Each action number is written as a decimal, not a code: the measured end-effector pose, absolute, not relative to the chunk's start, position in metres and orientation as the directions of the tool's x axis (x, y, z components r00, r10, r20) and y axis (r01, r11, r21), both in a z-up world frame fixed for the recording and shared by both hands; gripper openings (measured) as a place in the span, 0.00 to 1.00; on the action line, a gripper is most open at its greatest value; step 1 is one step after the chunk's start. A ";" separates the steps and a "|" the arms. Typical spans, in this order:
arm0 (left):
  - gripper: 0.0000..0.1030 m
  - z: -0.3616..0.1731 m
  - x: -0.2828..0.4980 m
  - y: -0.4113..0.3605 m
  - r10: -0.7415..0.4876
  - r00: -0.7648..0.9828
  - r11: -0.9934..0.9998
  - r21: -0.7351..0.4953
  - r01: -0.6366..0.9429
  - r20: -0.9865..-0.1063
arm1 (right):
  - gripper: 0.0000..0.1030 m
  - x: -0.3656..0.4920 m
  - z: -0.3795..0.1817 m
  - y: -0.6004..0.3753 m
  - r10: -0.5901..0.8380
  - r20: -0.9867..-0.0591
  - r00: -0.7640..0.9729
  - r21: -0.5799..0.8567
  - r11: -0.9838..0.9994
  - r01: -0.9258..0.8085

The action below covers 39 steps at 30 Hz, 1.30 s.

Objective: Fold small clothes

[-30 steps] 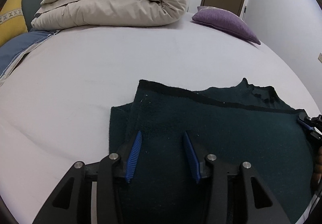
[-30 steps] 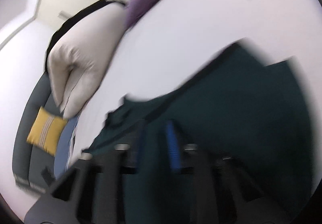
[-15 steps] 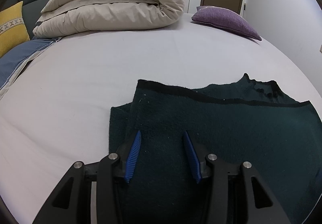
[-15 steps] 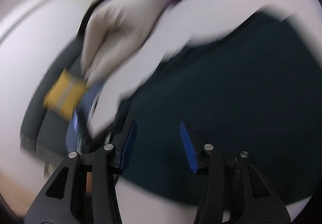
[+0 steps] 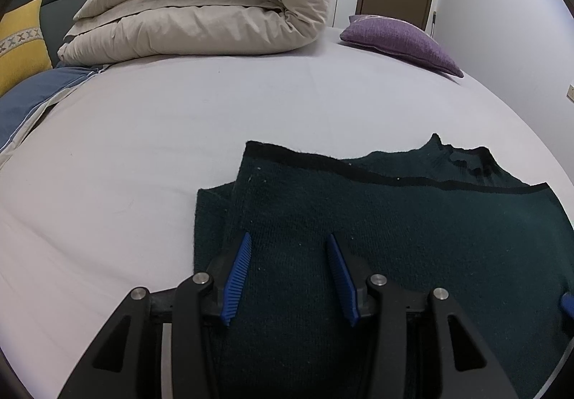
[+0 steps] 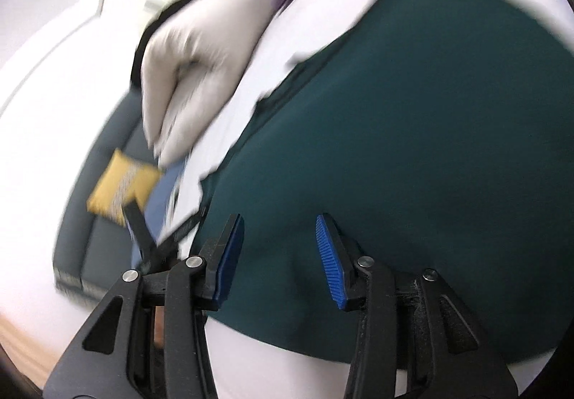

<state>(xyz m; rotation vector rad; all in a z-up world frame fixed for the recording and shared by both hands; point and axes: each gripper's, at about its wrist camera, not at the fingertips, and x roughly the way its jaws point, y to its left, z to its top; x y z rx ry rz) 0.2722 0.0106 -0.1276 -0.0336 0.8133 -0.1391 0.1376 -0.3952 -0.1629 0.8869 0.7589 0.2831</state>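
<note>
A dark green knitted garment (image 5: 394, 237) lies folded on the pale sheet of the bed (image 5: 179, 112), its black-edged hem running across the far side and a ribbed collar peeking out beyond it. The left gripper (image 5: 288, 277) hangs over the near left part of the fabric with its blue-padded jaws spread apart and nothing between them, and the right gripper (image 6: 278, 257), seen through a motion-blurred view, is likewise spread wide and empty over the garment's near edge. Beyond, a rolled beige duvet (image 5: 208, 4) and a purple cushion (image 5: 398, 40) rest on the bed
</note>
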 end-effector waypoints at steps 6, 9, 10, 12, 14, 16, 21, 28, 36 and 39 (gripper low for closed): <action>0.47 -0.123 0.274 0.015 -0.162 0.661 0.987 -0.121 0.107 -0.733 | 0.38 0.073 -0.154 -0.498 0.334 -0.460 0.822 0.789 0.579 0.206; 0.42 -0.108 0.258 0.017 -0.133 0.647 0.990 -0.123 0.061 -0.751 | 0.46 0.048 -0.142 -0.516 0.257 -0.492 0.832 0.763 0.587 0.270; 0.43 -0.102 0.248 0.015 -0.137 0.648 0.990 -0.130 0.058 -0.749 | 0.48 0.042 -0.138 -0.517 0.263 -0.490 0.831 0.766 0.585 0.266; 0.43 -0.087 0.221 0.005 -0.195 0.653 0.980 -0.171 0.101 -0.732 | 0.54 0.039 -0.129 -0.505 0.303 -0.458 0.835 0.782 0.585 0.216; 0.45 -0.080 0.193 -0.008 -0.235 0.652 0.972 -0.182 0.149 -0.721 | 0.55 0.051 -0.122 -0.458 0.363 -0.447 0.817 0.782 0.602 0.160; 0.46 -0.085 0.181 -0.019 -0.250 0.621 0.968 -0.170 0.187 -0.743 | 0.56 0.063 -0.118 -0.430 0.434 -0.445 0.783 0.776 0.623 0.095; 0.44 -0.113 0.181 0.010 -0.232 0.583 0.972 -0.205 0.114 -0.778 | 0.51 0.089 -0.150 -0.414 0.479 -0.519 0.708 0.776 0.611 0.155; 0.40 -0.106 0.166 0.040 -0.241 0.579 0.968 -0.232 0.090 -0.779 | 0.55 0.018 -0.135 -0.497 0.293 -0.488 0.822 0.788 0.554 0.270; 0.47 -0.076 0.154 0.004 -0.344 0.586 0.936 -0.317 0.152 -0.733 | 0.70 -0.009 -0.139 -0.560 0.237 -0.560 0.794 0.772 0.497 0.397; 0.47 -0.081 0.163 -0.019 -0.384 0.561 0.921 -0.350 0.173 -0.734 | 0.70 0.001 -0.139 -0.550 0.262 -0.565 0.782 0.774 0.497 0.392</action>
